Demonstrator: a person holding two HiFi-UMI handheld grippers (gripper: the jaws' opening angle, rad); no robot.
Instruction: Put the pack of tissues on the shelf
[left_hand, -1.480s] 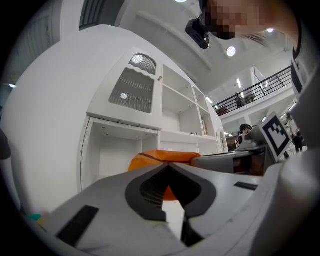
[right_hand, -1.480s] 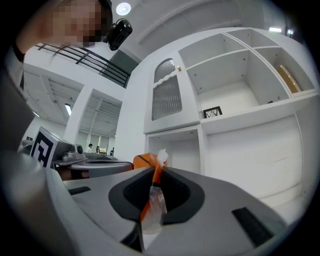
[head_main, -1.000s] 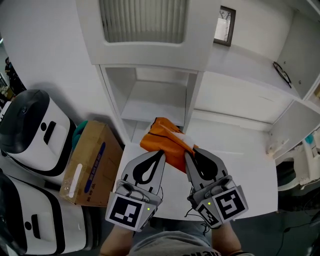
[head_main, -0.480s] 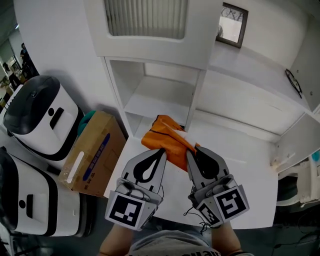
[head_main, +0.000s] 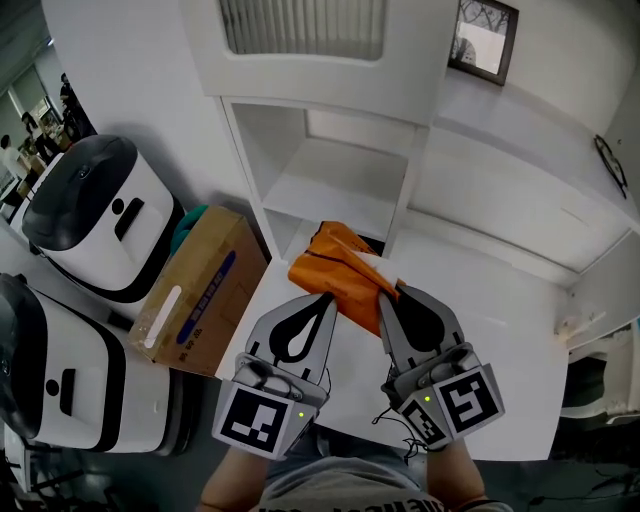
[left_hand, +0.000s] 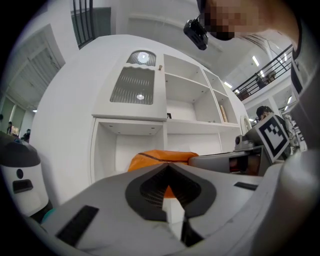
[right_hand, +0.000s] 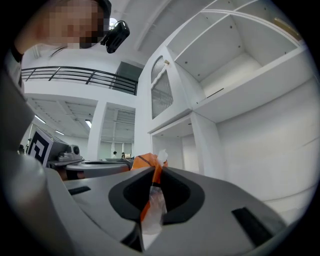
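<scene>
Grip unchanged from a second ago: left gripper (head_main: 322, 300) and right gripper (head_main: 392, 298) each pinch a near edge of the orange pack of tissues (head_main: 338, 265), held up just beyond their fingertips. The white shelf (head_main: 335, 195) opening behind now looms larger.

1. In the head view, the shelf (head_main: 335, 195) and the framed picture (head_main: 485, 40) slid rightward.
2. The cardboard box (head_main: 195, 300) and white machines (head_main: 100, 215) came further into sight.
</scene>
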